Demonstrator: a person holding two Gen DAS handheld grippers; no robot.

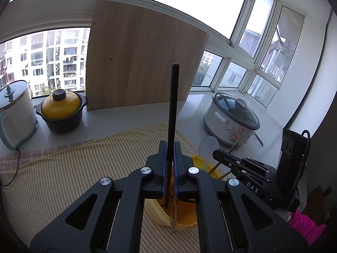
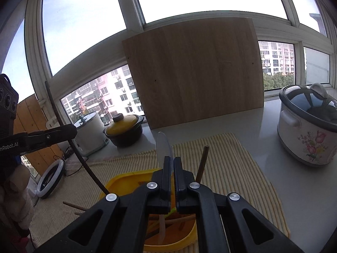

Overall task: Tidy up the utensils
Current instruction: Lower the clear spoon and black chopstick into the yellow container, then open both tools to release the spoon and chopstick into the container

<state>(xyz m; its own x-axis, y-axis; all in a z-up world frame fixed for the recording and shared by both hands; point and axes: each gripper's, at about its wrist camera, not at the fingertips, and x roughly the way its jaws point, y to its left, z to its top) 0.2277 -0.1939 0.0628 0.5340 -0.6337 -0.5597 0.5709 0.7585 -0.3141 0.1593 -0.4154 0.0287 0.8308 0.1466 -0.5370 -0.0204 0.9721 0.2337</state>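
The left gripper [image 1: 170,147] is clamped on a dark chopstick [image 1: 173,105] that stands nearly upright, its lower end inside the yellow bin [image 1: 185,219] on the striped cloth [image 1: 63,179]. The right gripper [image 2: 171,162] pinches a clear, thin spoon [image 2: 163,145] — probably plastic — over that same bin, where more utensils lie.
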